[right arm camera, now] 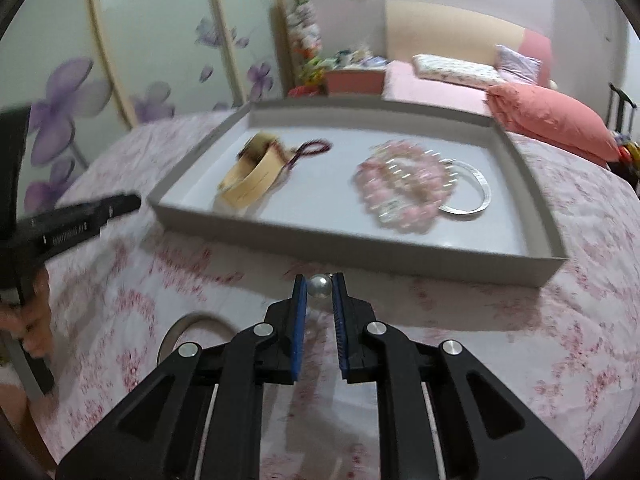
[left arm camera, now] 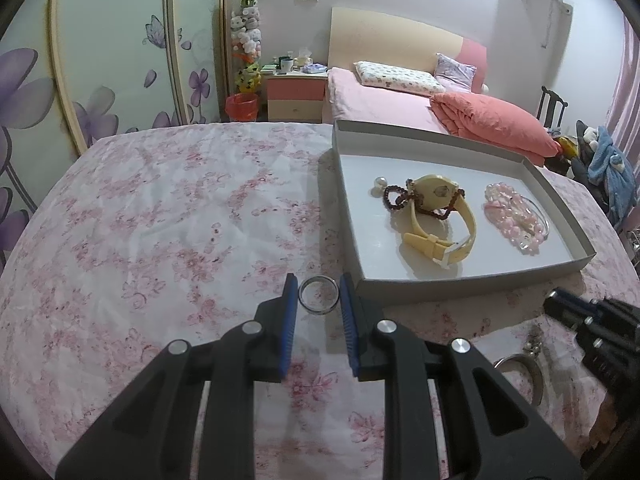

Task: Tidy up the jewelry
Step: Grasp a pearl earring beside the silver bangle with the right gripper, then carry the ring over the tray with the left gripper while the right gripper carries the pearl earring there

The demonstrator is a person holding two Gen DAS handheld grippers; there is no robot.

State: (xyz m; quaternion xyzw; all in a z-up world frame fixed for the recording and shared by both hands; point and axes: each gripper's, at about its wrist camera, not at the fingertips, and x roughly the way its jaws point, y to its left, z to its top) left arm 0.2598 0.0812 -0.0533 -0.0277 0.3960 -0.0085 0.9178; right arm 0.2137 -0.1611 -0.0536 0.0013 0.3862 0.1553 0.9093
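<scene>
The job looks past halfway, judging by how much already lies in the box and how little is left outside it.

The worktop (left arm camera: 160, 208), covered with a pink flowered cloth, carries a shallow grey box (left arm camera: 560, 204) on its far right side. Inside the box the biggest piece is a cream watch (left arm camera: 436, 204) with its strap curled, lying across a dark red bead string (left arm camera: 394, 196); a pale pearl piece (left arm camera: 378, 186) sits just beside them on the left. To the right of the watch is a heap of pink bead bracelets (left arm camera: 510, 216), resting partly on a silver bangle (right arm camera: 472, 188) whose curved edge shows clearly in the right wrist view.

Outside the box, three pieces are left. A silver bangle (left arm camera: 524, 368) lies on the cloth near the front edge, untouched. A silver ring (left arm camera: 319, 295) lies on the cloth just in front of the box's near wall, between the fingers of the left tongs (left arm camera: 319, 292), which stand narrowly apart around it; I cannot tell whether the pads press on it. The right tongs (right arm camera: 319, 286) are closed on a pearl (right arm camera: 319, 285), held just short of the box's near wall.

By my reckoning, pearl, ring and bangle have yet to go in.
</scene>
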